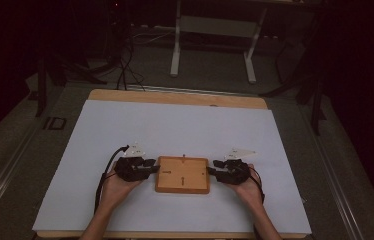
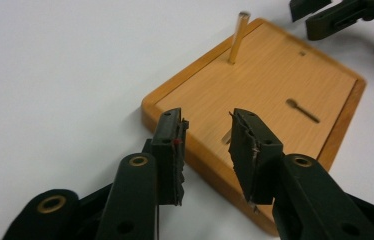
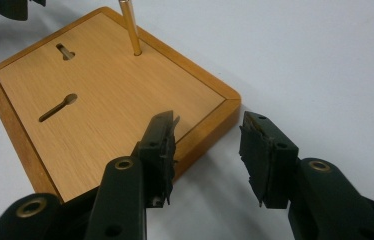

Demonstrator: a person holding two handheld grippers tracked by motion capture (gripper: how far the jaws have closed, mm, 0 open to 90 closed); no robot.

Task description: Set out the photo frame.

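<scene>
A flat wooden board [image 1: 182, 174] lies on the white sheet between both grippers. A thin upright brass-coloured peg [image 2: 237, 37] [image 3: 131, 27] stands near its far edge, and keyhole-shaped slots [image 3: 57, 107] are cut into its top. My left gripper [image 1: 156, 168] [image 2: 207, 120] is open at the board's left edge, one jaw over the rim and the other over the top. A small blurred stub [image 2: 226, 136] shows just inside that second jaw. My right gripper [image 1: 210, 170] [image 3: 207, 122] is open at the right edge, with one jaw over the rim and one over the sheet.
The white sheet [image 1: 175, 125] covers a wooden table [image 1: 175, 96], with bare space all round the board. Beyond the table are a dark floor, cables [image 1: 125, 65] and a white desk frame [image 1: 212, 45]. Forearms enter from the bottom edge.
</scene>
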